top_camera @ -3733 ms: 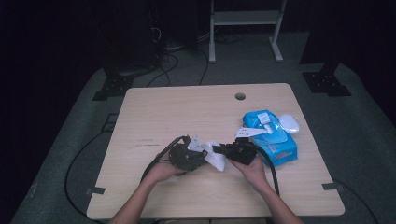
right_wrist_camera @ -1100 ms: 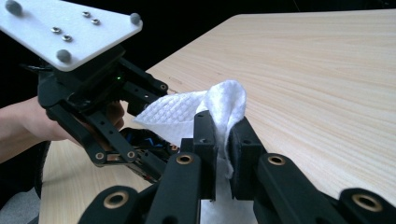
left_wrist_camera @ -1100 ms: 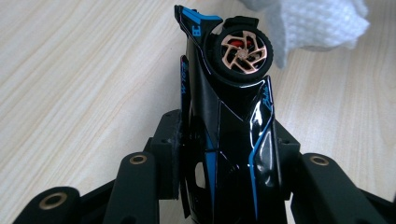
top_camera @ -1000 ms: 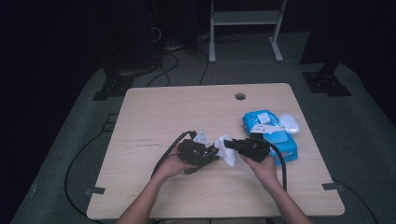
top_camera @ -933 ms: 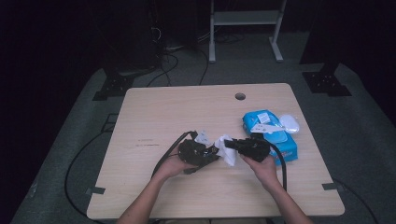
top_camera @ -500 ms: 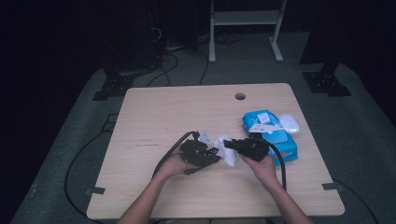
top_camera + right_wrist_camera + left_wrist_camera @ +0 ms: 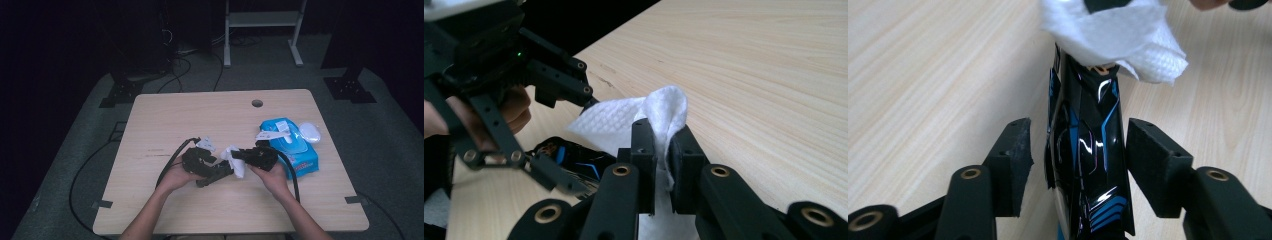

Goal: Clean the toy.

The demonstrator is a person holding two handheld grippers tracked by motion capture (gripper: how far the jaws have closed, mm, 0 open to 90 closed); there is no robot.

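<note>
A glossy black object with blue lines point(image 7: 1088, 165) stands between the pads of my left gripper point(image 7: 1080, 135). A gap shows on each side of it, and the jaws have just been opening. A white wipe point(image 7: 1113, 35) drapes over the object's far end. My right gripper point(image 7: 663, 134) is shut on a fold of that wipe point(image 7: 614, 120), with the black object point(image 7: 574, 155) just to its left. In the high view the left gripper point(image 7: 202, 162) and right gripper point(image 7: 255, 156) meet at the wipe point(image 7: 235, 162) near the table's middle.
A blue pack of wipes point(image 7: 292, 147) with its flap raised lies right of the right hand, with a small white oval thing point(image 7: 311, 132) beside it. The wooden table point(image 7: 175, 115) has a cable hole point(image 7: 257, 103) at the back. Black cables trail off toward both front corners.
Since the oldest frame both hands have shifted slightly right with the wipe. Over the last second they stay almost still, and the wipe remains between the two grippers.
</note>
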